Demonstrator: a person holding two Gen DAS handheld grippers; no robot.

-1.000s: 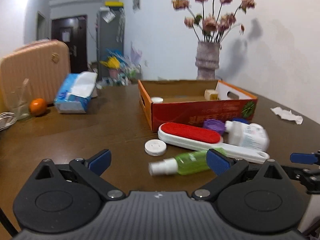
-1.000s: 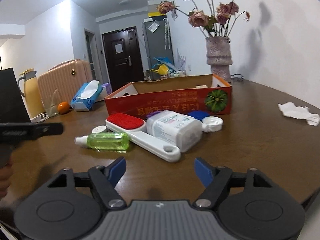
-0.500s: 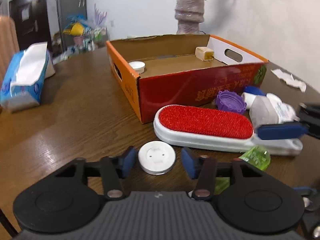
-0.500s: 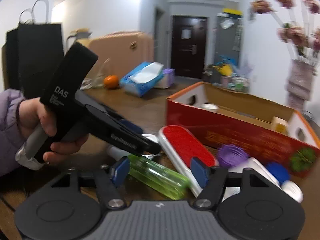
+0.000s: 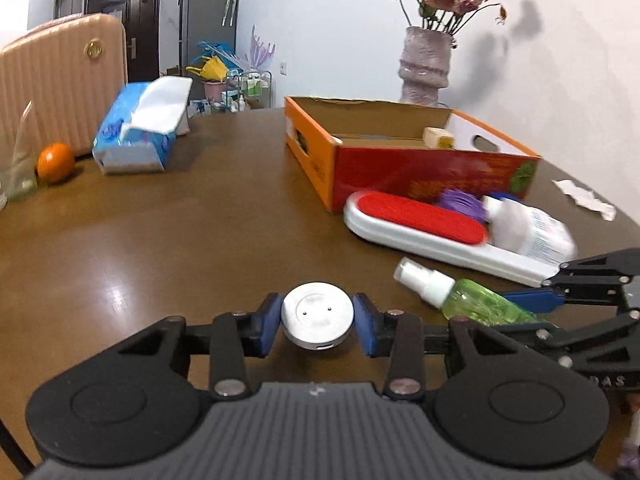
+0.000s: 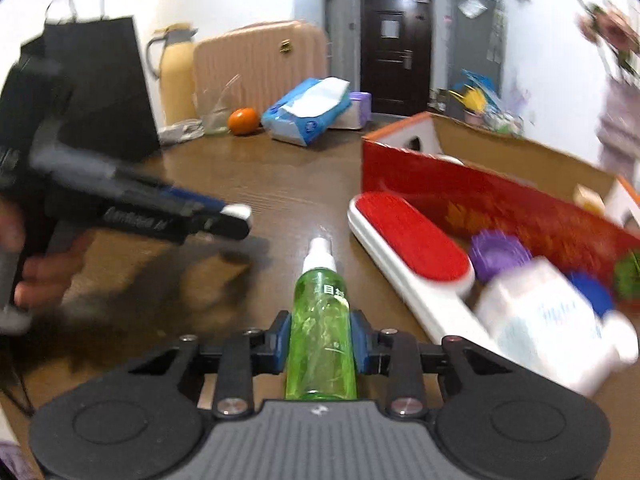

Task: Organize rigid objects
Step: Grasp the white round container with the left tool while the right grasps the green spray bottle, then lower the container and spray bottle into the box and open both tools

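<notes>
My left gripper [image 5: 317, 322] is shut on a round white disc [image 5: 317, 318] and holds it just above the brown table; it also shows in the right wrist view [image 6: 236, 213]. My right gripper [image 6: 320, 334] is shut on a green spray bottle [image 6: 322, 320] with a white nozzle, also seen in the left wrist view [image 5: 468, 298]. A red-and-white lint brush [image 5: 420, 226] lies in front of the red-orange cardboard box [image 5: 400, 172]. A white bottle [image 5: 532, 232] and a purple lid [image 5: 460, 202] lie beside the brush.
The box holds a small yellow block [image 5: 438, 138]. A blue tissue pack [image 5: 140, 132], an orange [image 5: 55, 162] and a pink suitcase [image 5: 60, 80] are at the far left. A vase of dried flowers [image 5: 426, 66] stands behind the box. A crumpled tissue [image 5: 586, 198] lies right.
My left gripper closed on the white disc and lifted it back from the brush. My right gripper moved in and closed on the green spray bottle.
</notes>
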